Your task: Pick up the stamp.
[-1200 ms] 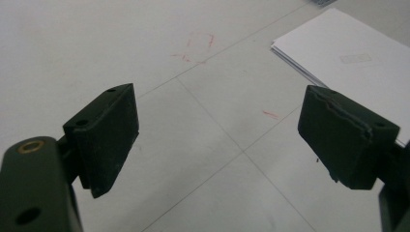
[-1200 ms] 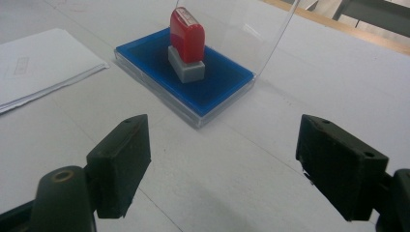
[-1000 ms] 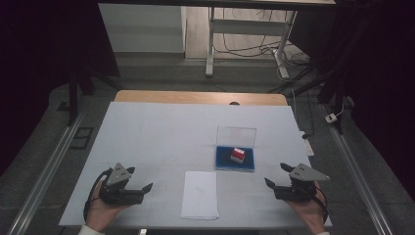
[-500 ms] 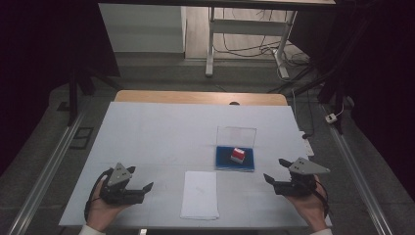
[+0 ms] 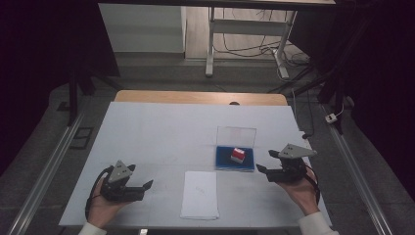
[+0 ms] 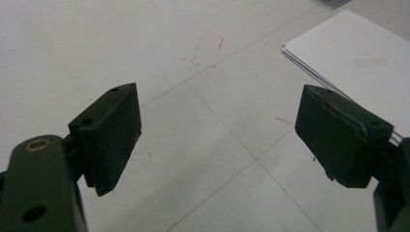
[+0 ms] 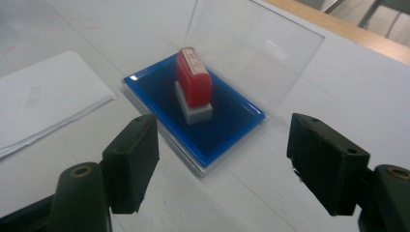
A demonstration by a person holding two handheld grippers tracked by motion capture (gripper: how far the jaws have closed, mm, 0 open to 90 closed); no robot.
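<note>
1. White desk [image 5: 161, 132] has loads of bare room across the back and left; the paper stack [image 5: 200, 194] sits near the front edge, between both hands
2. Right tool [image 5: 263, 172] is spread wide, gripping nothing, just beside the blue tray [image 5: 235, 164] with the red stamp [image 5: 238, 155] standing on it, not touching
3. Left tool [image 5: 147, 184] also gapes, nothing between the jaws, hovering near the paper
4. Stamp's lettering is too small to read; clear lid [image 7: 251, 53] stands up behind it
</note>
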